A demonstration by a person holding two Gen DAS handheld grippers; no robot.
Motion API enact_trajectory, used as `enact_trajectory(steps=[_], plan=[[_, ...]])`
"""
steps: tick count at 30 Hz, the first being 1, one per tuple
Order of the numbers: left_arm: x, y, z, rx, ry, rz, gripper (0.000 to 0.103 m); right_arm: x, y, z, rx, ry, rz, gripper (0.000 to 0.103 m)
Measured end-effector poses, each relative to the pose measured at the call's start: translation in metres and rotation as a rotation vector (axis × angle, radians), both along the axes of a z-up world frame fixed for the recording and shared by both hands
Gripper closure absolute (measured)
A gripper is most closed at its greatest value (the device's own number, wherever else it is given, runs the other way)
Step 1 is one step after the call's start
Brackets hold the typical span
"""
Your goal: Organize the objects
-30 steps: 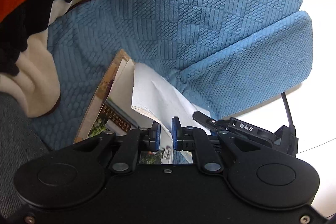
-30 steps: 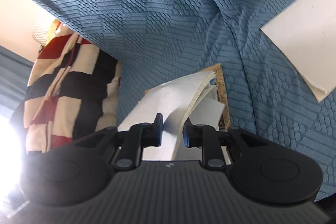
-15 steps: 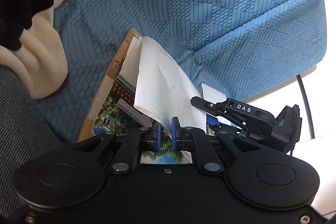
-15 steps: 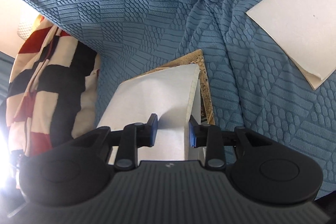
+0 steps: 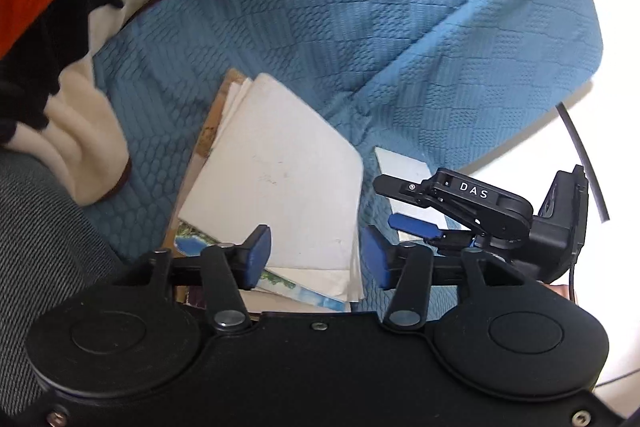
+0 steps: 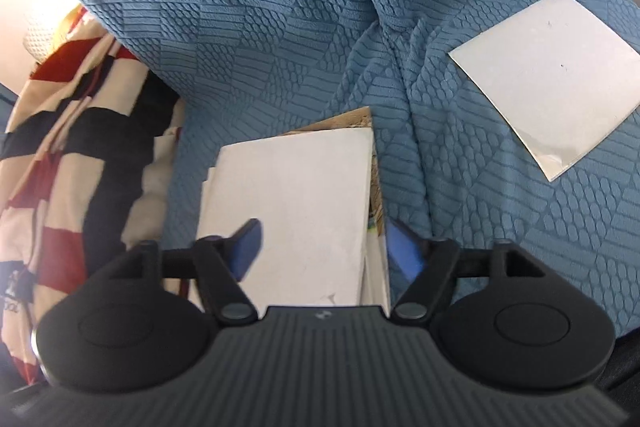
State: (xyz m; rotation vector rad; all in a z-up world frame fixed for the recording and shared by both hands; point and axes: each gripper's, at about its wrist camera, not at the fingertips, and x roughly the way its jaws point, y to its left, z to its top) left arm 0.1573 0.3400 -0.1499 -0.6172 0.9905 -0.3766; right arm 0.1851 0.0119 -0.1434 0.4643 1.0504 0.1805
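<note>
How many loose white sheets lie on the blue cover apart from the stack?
1. The single white sheet lies flat on the blue cover, to the right of the stack of papers between the open tongs. Others could be hidden under the stack.

Both grippers' fingers (image 5: 256, 255) spread apart, sheet (image 5: 280, 179) released, lying flat

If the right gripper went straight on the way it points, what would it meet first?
Probably the white sheet topping the paper stack, which lies between the open right gripper fingers; beyond it is the blue textured sofa cover. Depth is unclear.
</note>
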Motion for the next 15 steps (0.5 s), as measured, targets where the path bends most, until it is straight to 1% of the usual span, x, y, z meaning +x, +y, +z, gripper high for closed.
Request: enact_trajectory(steps=[1,3,5,7,9,10,12,15], plan=[[-0.001,-0.003,0.002,0.015,-0.009,-0.001,0.047,-0.003,0.001,0.002,-0.006,-0.013,0.002,0.028],[0.001,-0.007,0.005,0.047,-0.024,-0.003,0.041,-0.009,0.004,0.005,-0.017,-0.032,0.005,0.021],[0.005,-0.011,0.006,0.070,-0.039,-0.001,0.037,-0.016,0.006,0.007,-0.024,-0.054,0.006,0.021],[0.010,-0.015,0.005,0.103,-0.058,0.007,0.030,-0.021,0.009,0.006,-0.034,-0.068,0.005,0.021],[0.017,-0.020,0.002,0.131,-0.067,0.018,0.028,-0.024,0.011,0.005,-0.045,-0.079,0.002,0.021],[0.021,-0.021,0.000,0.139,-0.070,0.021,0.024,-0.025,0.011,0.004,-0.043,-0.083,-0.001,0.021],[0.029,-0.024,-0.004,0.167,-0.074,0.033,0.020,-0.027,0.012,0.000,-0.024,-0.085,-0.011,0.021],[0.041,-0.024,-0.014,0.197,-0.057,0.048,0.019,-0.028,0.012,-0.008,0.004,-0.076,-0.027,0.021]])
